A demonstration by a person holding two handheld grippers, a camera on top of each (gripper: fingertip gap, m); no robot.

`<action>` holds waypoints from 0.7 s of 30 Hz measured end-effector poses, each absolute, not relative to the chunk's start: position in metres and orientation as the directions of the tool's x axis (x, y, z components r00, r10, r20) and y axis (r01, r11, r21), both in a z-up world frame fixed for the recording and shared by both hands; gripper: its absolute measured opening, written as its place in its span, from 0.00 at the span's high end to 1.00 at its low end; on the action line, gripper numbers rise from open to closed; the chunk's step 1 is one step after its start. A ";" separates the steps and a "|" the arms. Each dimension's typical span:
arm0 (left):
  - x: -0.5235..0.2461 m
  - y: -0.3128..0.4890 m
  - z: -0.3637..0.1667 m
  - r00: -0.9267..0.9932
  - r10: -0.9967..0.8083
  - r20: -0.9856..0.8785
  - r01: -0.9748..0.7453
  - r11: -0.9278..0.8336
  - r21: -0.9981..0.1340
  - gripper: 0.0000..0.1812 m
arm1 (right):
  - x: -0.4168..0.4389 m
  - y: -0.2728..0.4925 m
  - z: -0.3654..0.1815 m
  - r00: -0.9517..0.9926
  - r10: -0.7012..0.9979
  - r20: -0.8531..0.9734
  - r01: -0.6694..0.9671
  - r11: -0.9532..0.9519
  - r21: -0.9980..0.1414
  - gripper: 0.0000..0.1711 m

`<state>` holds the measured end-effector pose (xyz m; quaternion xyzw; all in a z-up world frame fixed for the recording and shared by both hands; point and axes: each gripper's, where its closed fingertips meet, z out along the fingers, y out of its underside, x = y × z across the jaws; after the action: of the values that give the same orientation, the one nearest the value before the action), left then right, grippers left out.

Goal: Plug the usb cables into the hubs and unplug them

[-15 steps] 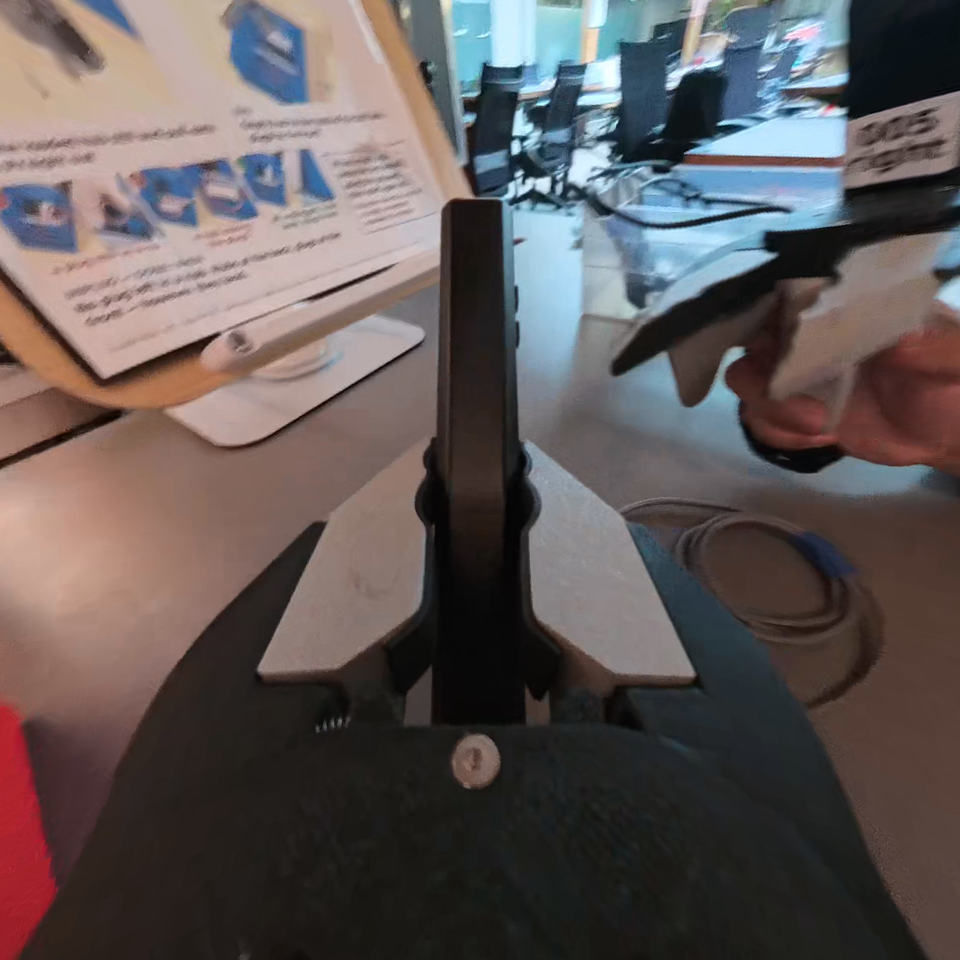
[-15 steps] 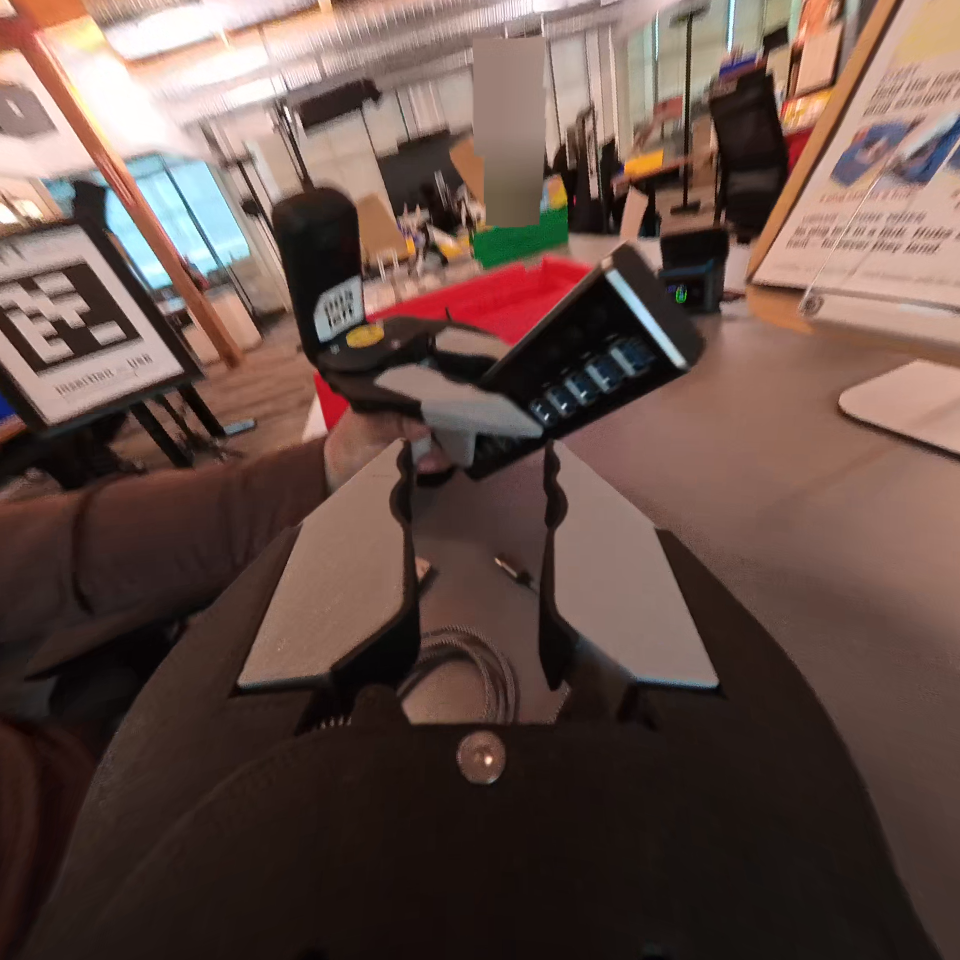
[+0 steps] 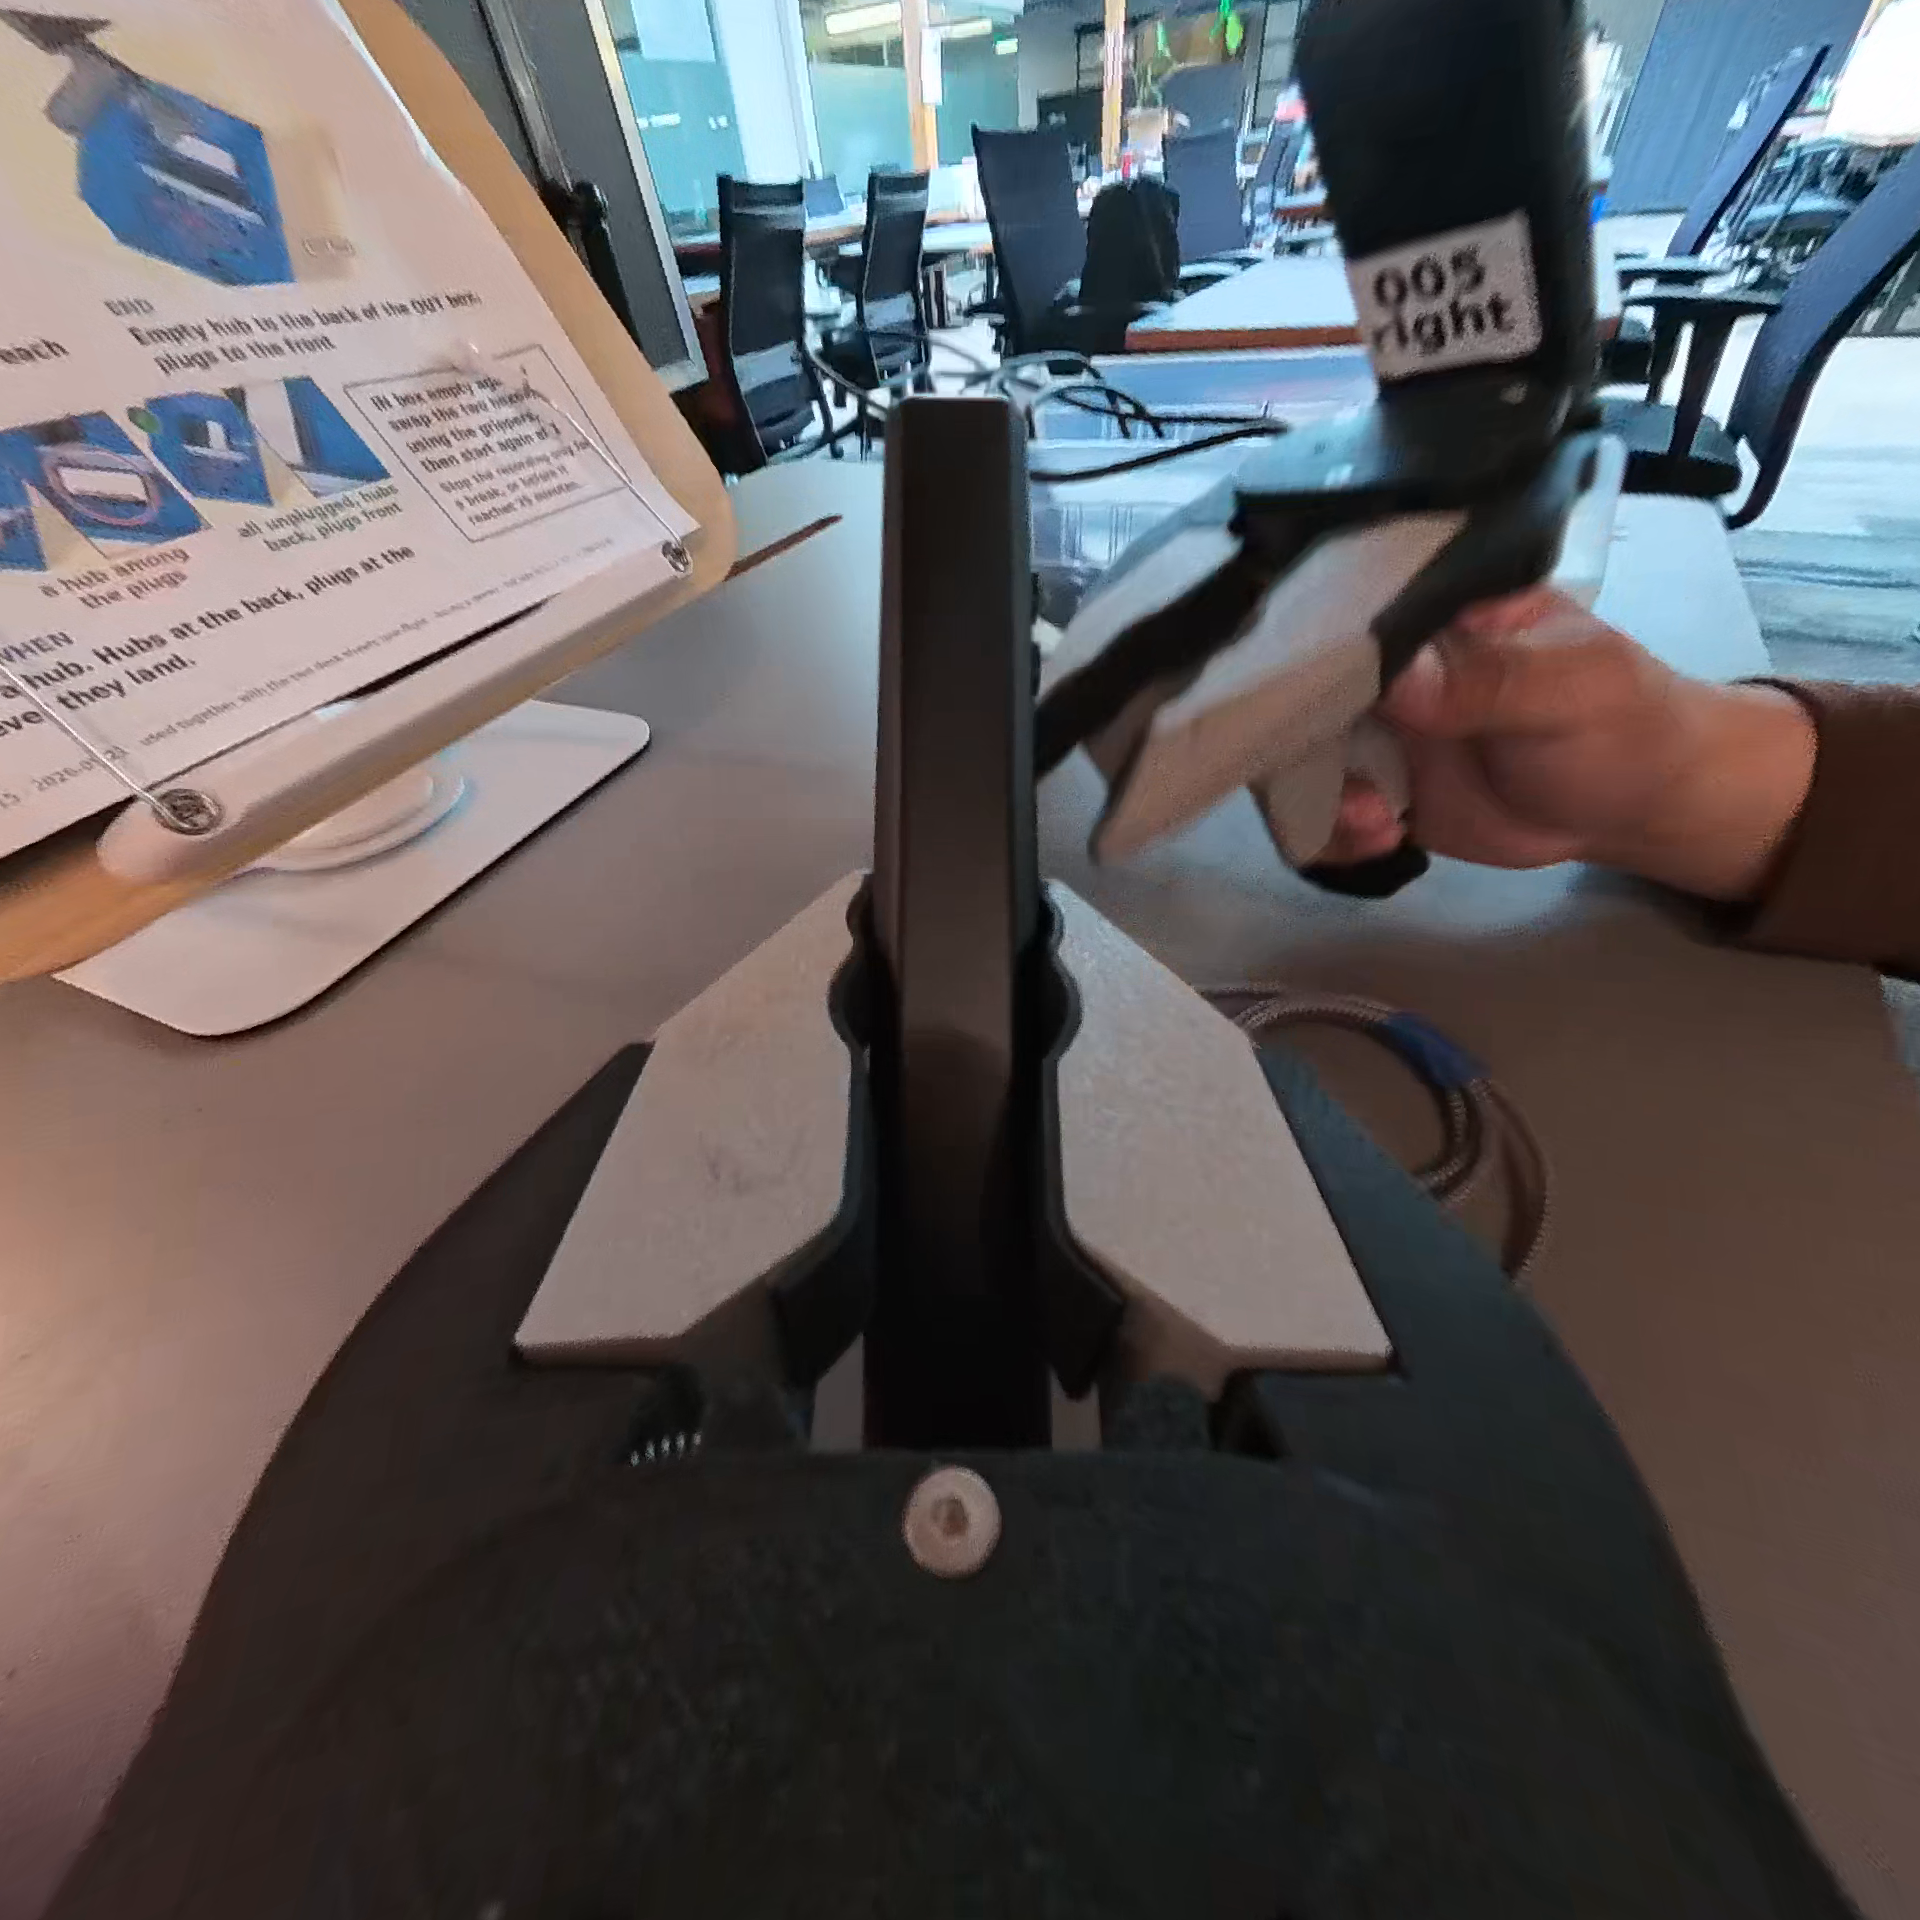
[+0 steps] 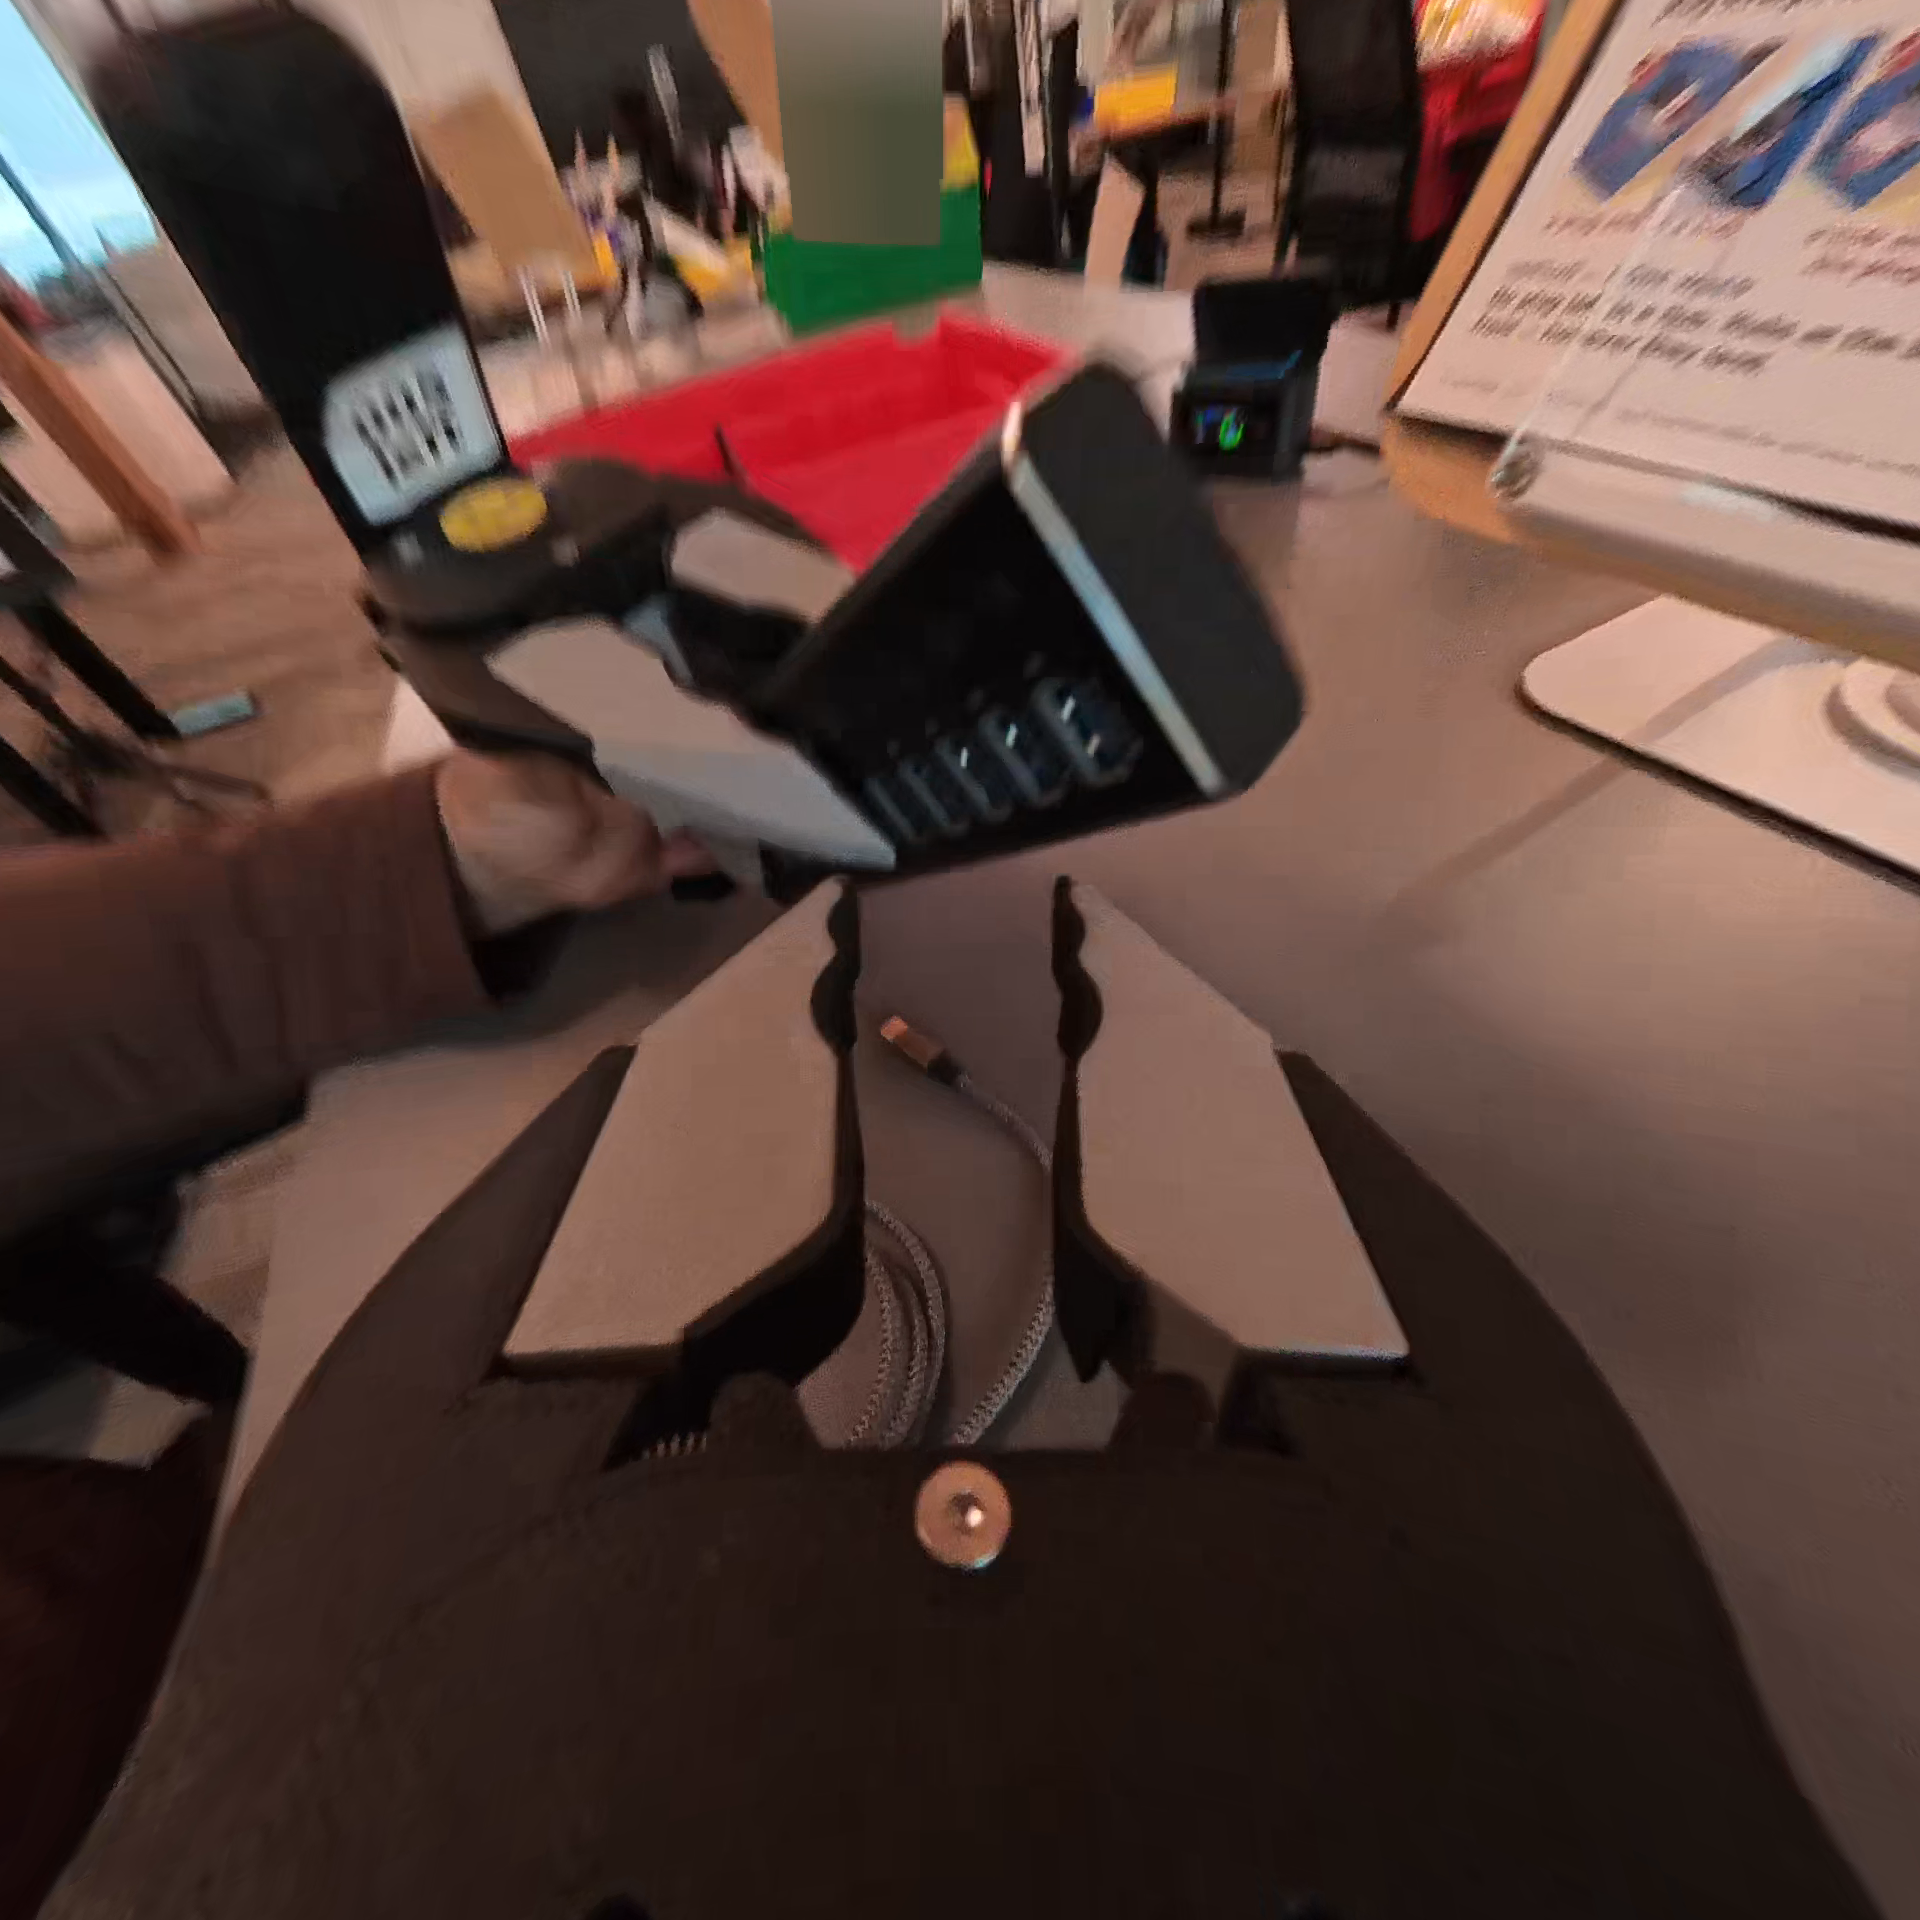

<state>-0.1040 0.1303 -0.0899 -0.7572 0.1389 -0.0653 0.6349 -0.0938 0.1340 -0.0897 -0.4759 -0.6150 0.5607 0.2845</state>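
My left gripper (image 3: 956, 914) is shut on a black USB hub (image 3: 951, 727) and holds it on edge above the grey table. In the right wrist view the hub (image 4: 1049, 644) shows a row of blue ports facing me, held by the left gripper (image 4: 831, 769). My right gripper (image 4: 954, 914) is open and empty, just below and in front of the hub's ports. It also shows in the left wrist view (image 3: 1081, 769), close to the hub's right side. A coiled braided cable (image 4: 914, 1309) lies on the table under my right gripper, its plug (image 4: 914, 1044) between the fingers. The coil (image 3: 1444, 1101) has a blue tie.
A tilted instruction board (image 3: 260, 436) on a white stand (image 3: 343, 894) is at the left of the table. A red bin (image 4: 831, 426) and a small black device (image 4: 1247, 405) sit at the far side. A hand and brown sleeve (image 3: 1621, 748) hold the right gripper. My left and right fingertips are right by each other. Both grippers' tips are roughly 12 cm from the coil (image 3: 1444, 1101).
The right gripper has moved closer to the hub and lower. The hub stays clamped in the left gripper, now nearer in the right wrist view.
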 end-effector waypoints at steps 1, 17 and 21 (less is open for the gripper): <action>-0.104 0.131 -0.092 0.954 -0.290 -0.080 -0.132 -0.165 -0.977 0.85 | -0.092 0.139 -0.084 -0.378 0.903 -0.205 0.246 -0.115 -0.962 0.84; -0.112 0.136 -0.125 0.962 -0.259 -0.091 -0.178 -0.338 -0.924 0.85 | -0.103 0.140 -0.062 -0.270 0.962 -0.030 0.080 -0.009 -0.997 0.95; -0.113 0.138 -0.130 0.964 -0.253 -0.084 -0.176 -0.368 -0.913 0.85 | -0.107 0.135 -0.058 -0.273 0.962 -0.009 0.052 0.006 -0.999 0.95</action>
<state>-0.1125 0.1376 -0.1300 -0.8263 0.1299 -0.0350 0.5470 -0.1067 0.1352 -0.0585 -0.4397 -0.5768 0.5512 0.4125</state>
